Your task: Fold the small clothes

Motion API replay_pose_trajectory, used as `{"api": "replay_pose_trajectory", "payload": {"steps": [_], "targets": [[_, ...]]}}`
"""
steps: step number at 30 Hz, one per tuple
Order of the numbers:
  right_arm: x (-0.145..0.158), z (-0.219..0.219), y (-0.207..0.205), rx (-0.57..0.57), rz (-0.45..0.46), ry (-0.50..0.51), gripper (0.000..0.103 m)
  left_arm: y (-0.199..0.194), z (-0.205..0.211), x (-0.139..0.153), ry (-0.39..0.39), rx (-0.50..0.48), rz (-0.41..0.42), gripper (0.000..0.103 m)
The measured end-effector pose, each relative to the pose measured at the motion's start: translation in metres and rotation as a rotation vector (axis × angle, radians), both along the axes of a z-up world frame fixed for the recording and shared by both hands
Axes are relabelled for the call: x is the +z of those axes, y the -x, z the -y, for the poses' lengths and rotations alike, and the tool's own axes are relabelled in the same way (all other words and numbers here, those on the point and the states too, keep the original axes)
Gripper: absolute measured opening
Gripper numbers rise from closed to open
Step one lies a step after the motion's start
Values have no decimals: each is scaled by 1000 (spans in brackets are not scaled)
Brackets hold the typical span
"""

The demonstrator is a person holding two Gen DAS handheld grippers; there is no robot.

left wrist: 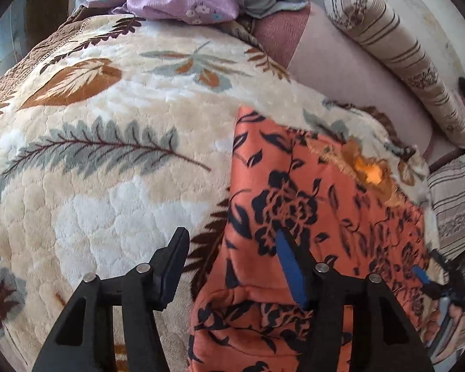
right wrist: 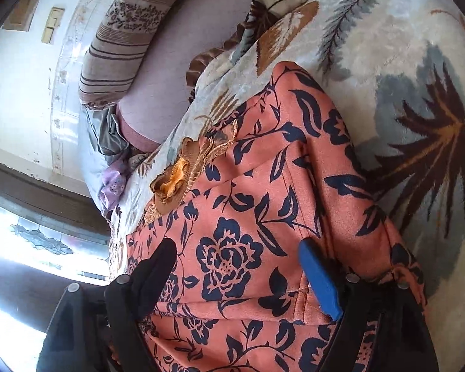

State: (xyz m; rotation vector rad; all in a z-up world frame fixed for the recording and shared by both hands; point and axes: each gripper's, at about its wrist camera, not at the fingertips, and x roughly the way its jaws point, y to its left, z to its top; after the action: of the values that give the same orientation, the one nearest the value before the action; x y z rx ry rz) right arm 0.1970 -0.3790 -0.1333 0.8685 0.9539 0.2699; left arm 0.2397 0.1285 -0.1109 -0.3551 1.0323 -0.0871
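An orange garment with a dark blue flower print (left wrist: pixel 325 217) lies on a cream leaf-patterned blanket (left wrist: pixel 108 155). Its left edge is folded over, and a gold lace trim (left wrist: pixel 369 170) shows at its far side. My left gripper (left wrist: pixel 232 248) is open, just above the garment's left edge near its front corner, with nothing between the fingers. My right gripper (right wrist: pixel 238 257) is open over the same garment (right wrist: pixel 248 201), its fingers on either side of a flower; the cloth lies flat under them. The right gripper also shows at the garment's right edge in the left wrist view (left wrist: pixel 443 282).
A pile of lilac flowered and grey clothes (left wrist: pixel 186 0) lies at the blanket's far end. A striped bolster pillow (left wrist: pixel 403 62) lies on the pink sheet (left wrist: pixel 341 68) to the right. A wall and a window (right wrist: pixel 31 232) stand beyond the bed.
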Motion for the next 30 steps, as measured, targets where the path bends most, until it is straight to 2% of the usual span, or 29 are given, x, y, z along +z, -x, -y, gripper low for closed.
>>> {"api": "replay_pose_trajectory", "payload": {"steps": [3, 6, 7, 8, 9, 10, 11, 12, 13, 15, 17, 18, 19, 20, 21, 23, 26, 27, 28, 30], "targets": [[3, -1, 2, 13, 14, 20, 84, -25, -1, -12, 129, -65, -85, 58], [2, 1, 2, 8, 18, 6, 84, -43, 0, -27, 154, -56, -138, 58], [1, 1, 2, 9, 19, 1, 84, -48, -1, -31, 149, -56, -147, 36], [1, 2, 2, 13, 20, -1, 84, -50, -3, -31, 130, -54, -152, 19], [1, 2, 2, 18, 23, -3, 84, -50, -8, -30, 158, -46, -148, 11], [0, 2, 3, 21, 26, -5, 84, -50, -14, -29, 157, -26, -137, 9], [0, 3, 3, 25, 30, -5, 84, -50, -18, -28, 111, -6, -127, 7], [0, 3, 4, 29, 34, -3, 84, -50, -22, -30, 65, 7, -129, 1], [0, 3, 4, 31, 37, -2, 84, -52, -28, -34, 62, 10, -146, 1], [0, 3, 5, 33, 39, 0, 84, -50, -32, -28, 74, 1, -127, 2], [4, 3, 4, 33, 22, -2, 84, -44, -34, -11, 69, 17, -47, 4], [8, 3, 3, 32, 6, 0, 84, -44, -35, -4, 100, 17, -23, 21], [15, 3, 1, 35, 5, 9, 84, -44, -35, 2, 143, 2, -9, 48], [24, 3, 0, 38, 30, 17, 84, -45, -31, 7, 170, -18, 9, 57], [34, 4, -3, 41, 63, 21, 84, -46, -25, 11, 171, -35, 33, 61], [45, 10, -15, 39, 89, 19, 86, -52, -11, 10, 153, -70, 38, 61], [34, 28, -42, 24, 51, -49, 86, -65, 1, -16, 171, -77, -48, 61], [20, 35, -54, 35, -4, -84, 86, -65, 4, -25, 130, -65, -77, 58], [5, 44, -62, 18, -56, -79, 84, -66, 5, -31, 91, -57, -79, 44], [2, 64, -62, -71, -16, -157, 81, -65, 0, -28, 87, -44, -67, 43]]}}
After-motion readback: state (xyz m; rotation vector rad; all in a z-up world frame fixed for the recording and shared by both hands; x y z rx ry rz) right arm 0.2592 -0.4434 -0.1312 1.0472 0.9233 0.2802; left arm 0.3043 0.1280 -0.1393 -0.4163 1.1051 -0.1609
